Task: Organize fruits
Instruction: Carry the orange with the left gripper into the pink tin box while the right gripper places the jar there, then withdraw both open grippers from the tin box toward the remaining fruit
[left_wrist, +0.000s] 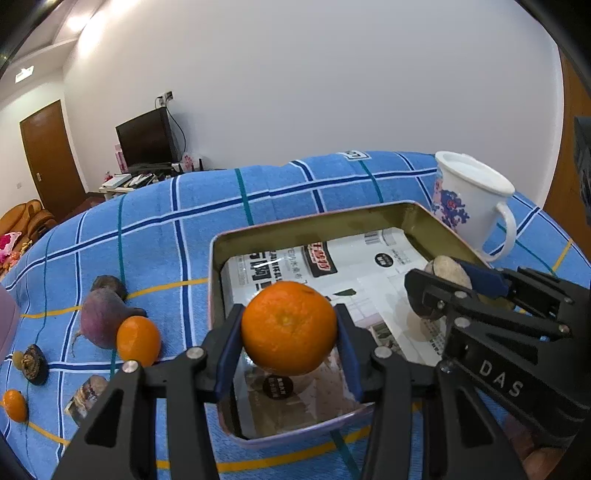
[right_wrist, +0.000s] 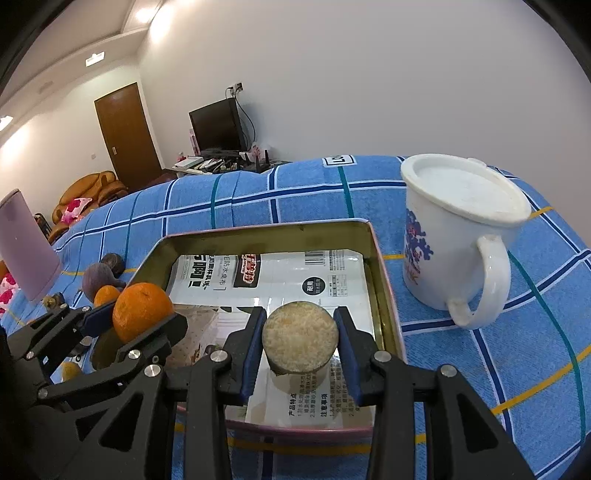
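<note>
A shallow rectangular metal tin (left_wrist: 218, 258) with a dull gold inner wall and a pinkish rolled rim sits on a blue checked cloth (left_wrist: 155, 229) crossed by white, navy, teal and yellow lines. Glossy printed paper (left_wrist: 369, 266) lines the bottom of the tin.

The left gripper (left_wrist: 289, 332), black with blue pads, is clamped on a round orange (left_wrist: 289, 326) with dimpled peel, held above the near part of the tin. The right gripper (right_wrist: 300, 341) is closed on a squat, tan, rough-skinned fruit (right_wrist: 300, 332) with a flat, pale, grainy face toward the camera, held over the near right part of the tin.

A white mug (right_wrist: 458, 240) with a smooth white lid, a blue and red pattern and a looped handle stands on the cloth just right of the tin.

Only the left wrist view shows the cloth to the left of the tin clearly: a purple turnip-like root (left_wrist: 103, 317), a smaller orange (left_wrist: 138, 339) touching it, a dark round fruit (left_wrist: 109, 284) behind, a dark knobbly lump (left_wrist: 35, 363), and another small orange (left_wrist: 14, 406) at the edge.

Only the right wrist view shows a matte mauve container (right_wrist: 26, 251) at the left.
</note>
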